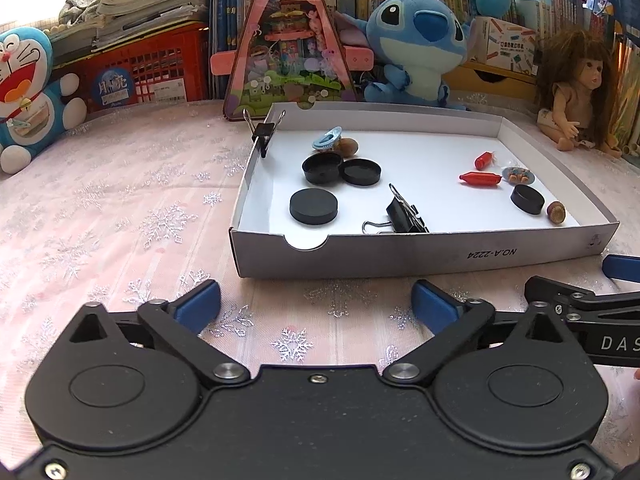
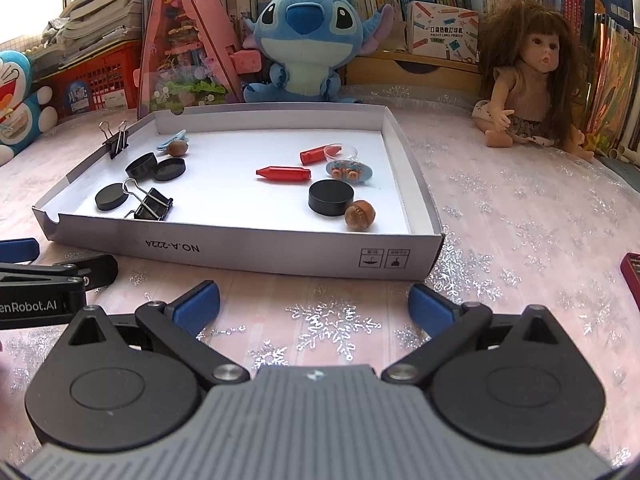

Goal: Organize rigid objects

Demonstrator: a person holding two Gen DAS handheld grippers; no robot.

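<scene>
A shallow white cardboard tray (image 1: 400, 254) (image 2: 248, 252) lies on the pink snowflake tablecloth. In it are black round lids (image 1: 314, 207) (image 2: 331, 198), a black binder clip (image 1: 406, 216) (image 2: 152, 204), red caps (image 1: 480, 179) (image 2: 284, 173), acorns (image 1: 556, 212) (image 2: 360, 213), a blue clip (image 1: 327, 138) and a small blue disc (image 2: 348, 170). Another binder clip (image 1: 262, 134) (image 2: 118, 142) grips the tray's left wall. My left gripper (image 1: 316, 306) is open and empty, just before the tray's near wall. My right gripper (image 2: 314, 304) is also open and empty there, beside the left one.
A Stitch plush (image 1: 416, 48) (image 2: 304, 40), a pink triangular toy house (image 1: 286, 48), a Doraemon plush (image 1: 24, 92) and a doll (image 2: 528, 76) stand behind the tray before shelves of books. A dark red object (image 2: 632, 276) lies at the right edge.
</scene>
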